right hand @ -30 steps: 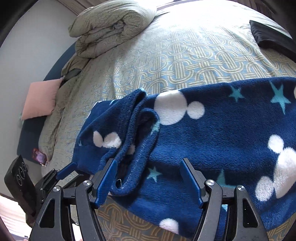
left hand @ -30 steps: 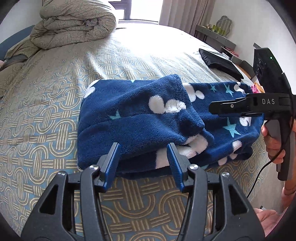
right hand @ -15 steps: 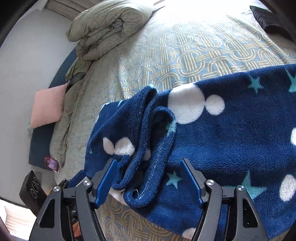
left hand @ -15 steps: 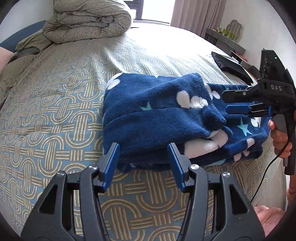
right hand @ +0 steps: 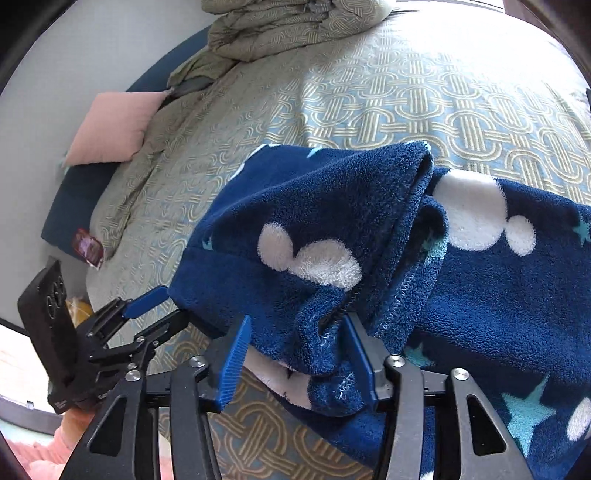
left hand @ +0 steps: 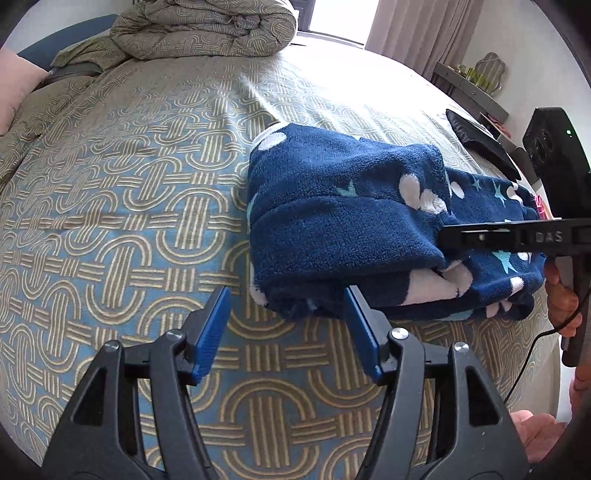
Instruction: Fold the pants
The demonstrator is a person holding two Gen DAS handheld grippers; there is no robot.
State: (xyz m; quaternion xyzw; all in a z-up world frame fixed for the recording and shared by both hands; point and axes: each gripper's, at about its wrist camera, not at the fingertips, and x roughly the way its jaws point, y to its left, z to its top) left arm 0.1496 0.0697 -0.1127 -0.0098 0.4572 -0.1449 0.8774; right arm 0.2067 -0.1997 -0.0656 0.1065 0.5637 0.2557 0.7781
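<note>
One pair of navy fleece pants (left hand: 343,221), printed with white blobs and pale blue stars, lies folded over on a bed (left hand: 129,206) covered in a single blue-and-tan spread of interlocking loops. Two hand-held grippers work at its near edge.

The left gripper (left hand: 286,325) hovers over the spread with its two blue fingers (left hand: 212,325) standing apart; its jaws have just been opening wider. The lower left corner of the folded pants lies just beyond the fingertips, its near hem roughly level with the right-hand fingertip, and no cloth sits between the pads.

The right gripper (right hand: 295,354) has just been closing its jaws. A bunched fold of the pants' seamed edge sits between its two blue fingers (right hand: 236,360), lifted off the spread; the right-hand finger is against the cloth, and the gap is filled with fleece, so the jaws appear clamped on the pants. From the left wrist view the same tool reaches in from the right side, its black bar lying across the upper fold, with one hand (left hand: 561,299) on its handle.

One rolled duvet (left hand: 207,26) rests at the head of the bed, one pink pillow (right hand: 110,125) by the wall, and one dark flat object (left hand: 480,144) near the far right edge.
</note>
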